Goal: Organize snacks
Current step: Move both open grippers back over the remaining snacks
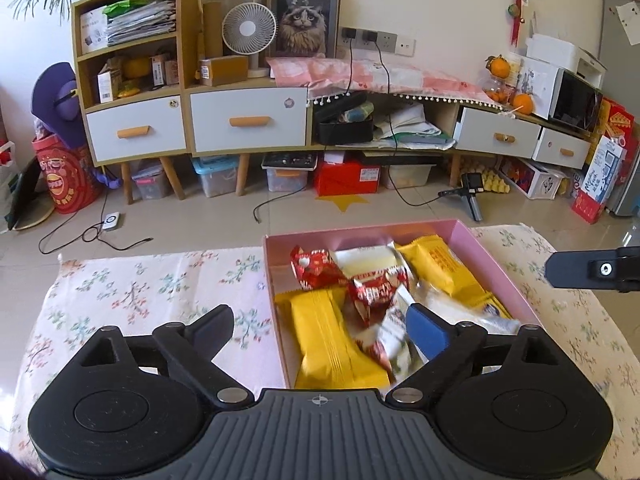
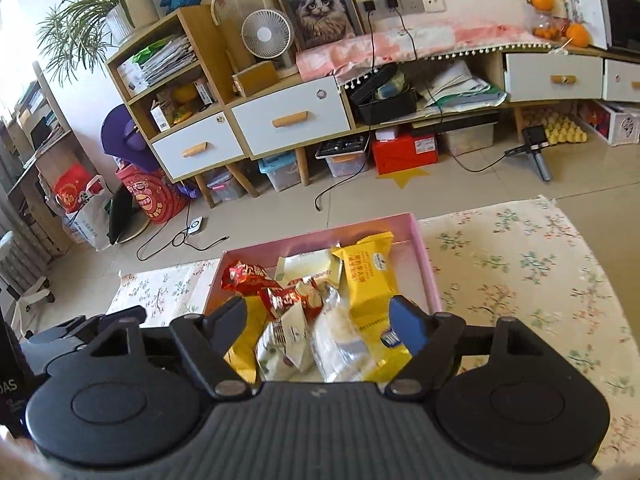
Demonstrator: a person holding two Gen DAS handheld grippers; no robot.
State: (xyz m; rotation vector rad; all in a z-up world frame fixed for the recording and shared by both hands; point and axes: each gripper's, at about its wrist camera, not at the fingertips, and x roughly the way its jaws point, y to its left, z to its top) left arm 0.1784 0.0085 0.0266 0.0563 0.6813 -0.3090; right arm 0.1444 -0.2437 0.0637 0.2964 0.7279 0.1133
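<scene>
Over pink box (image 1: pixel 496 264) of snacks (image 1: pixel 376 292): both claws agape, empty.

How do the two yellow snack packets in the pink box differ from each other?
In the left wrist view, the near yellow packet lies at the front left of the pink box, showing a plain ridged side. The far yellow packet lies toward the back right, showing red printed text. The near one lies mostly uncovered; the far one's lower end is partly hidden by other wrappers. Both are bright yellow sealed pillow packs inside the box.
</scene>
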